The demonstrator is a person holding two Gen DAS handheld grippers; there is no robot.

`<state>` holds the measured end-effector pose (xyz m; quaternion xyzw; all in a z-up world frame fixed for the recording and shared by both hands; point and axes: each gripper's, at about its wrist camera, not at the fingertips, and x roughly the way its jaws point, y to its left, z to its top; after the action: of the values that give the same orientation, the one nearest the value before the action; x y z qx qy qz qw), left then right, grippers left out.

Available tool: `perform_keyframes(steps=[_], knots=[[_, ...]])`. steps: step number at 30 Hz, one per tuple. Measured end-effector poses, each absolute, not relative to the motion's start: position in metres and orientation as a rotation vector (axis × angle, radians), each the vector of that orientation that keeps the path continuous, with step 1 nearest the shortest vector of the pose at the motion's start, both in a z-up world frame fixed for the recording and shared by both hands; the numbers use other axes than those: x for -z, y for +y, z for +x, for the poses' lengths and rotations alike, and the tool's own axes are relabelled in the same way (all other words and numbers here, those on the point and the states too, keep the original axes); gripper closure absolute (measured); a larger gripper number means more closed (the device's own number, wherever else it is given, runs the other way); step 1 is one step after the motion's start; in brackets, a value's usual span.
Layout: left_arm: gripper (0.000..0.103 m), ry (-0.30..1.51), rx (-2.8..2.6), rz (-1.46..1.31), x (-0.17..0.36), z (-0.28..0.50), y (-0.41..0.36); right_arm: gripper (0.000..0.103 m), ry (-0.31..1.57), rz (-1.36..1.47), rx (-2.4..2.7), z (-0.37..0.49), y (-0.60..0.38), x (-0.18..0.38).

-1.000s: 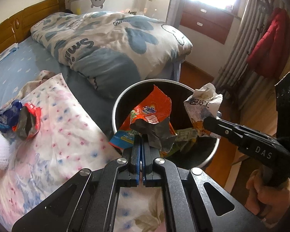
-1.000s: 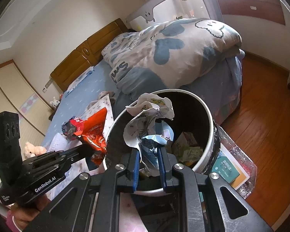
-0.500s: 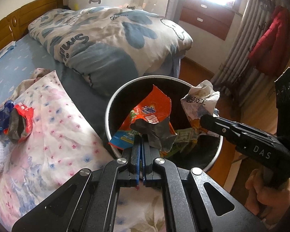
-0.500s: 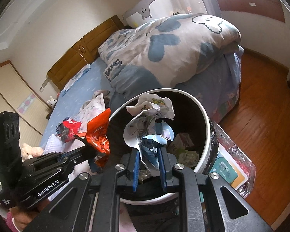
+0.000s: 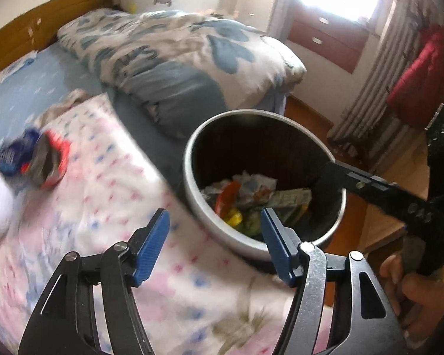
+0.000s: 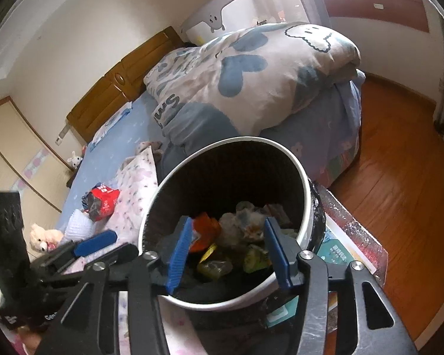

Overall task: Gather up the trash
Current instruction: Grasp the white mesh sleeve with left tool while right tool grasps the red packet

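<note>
Both our tools are released and empty; the red wrapper [image 5: 48, 159] on the bed lies at ten o'clock from our left tool [image 5: 214, 242], the nearer one.

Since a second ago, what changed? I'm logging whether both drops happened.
Both claws opened: the left claw let go of the orange wrapper, the right claw of the crumpled white paper. Both now lie in the bin. The red and blue wrappers stayed on the bed.
</note>
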<state>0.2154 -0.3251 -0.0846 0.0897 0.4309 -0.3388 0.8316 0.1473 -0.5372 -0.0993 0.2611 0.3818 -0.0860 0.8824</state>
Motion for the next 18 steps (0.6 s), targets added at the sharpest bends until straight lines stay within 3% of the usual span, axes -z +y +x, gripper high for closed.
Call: perform_keyframes(steps=[3,8,18], knots=[[0.036,0.928,0.683,0.153,0.091,0.214,-0.301,0.025,0.774,0.520,0.170,0.143,-0.523,0.093],[0.035,0.929,0.623,0.089,0.094,0.210,-0.260,0.017,0.769,0.491,0.131,0.146,-0.494,0.088],[0.030,0.915,0.488,-0.016,0.096,0.208,-0.177,0.013,0.776,0.427,0.022,0.163,-0.428,0.083]])
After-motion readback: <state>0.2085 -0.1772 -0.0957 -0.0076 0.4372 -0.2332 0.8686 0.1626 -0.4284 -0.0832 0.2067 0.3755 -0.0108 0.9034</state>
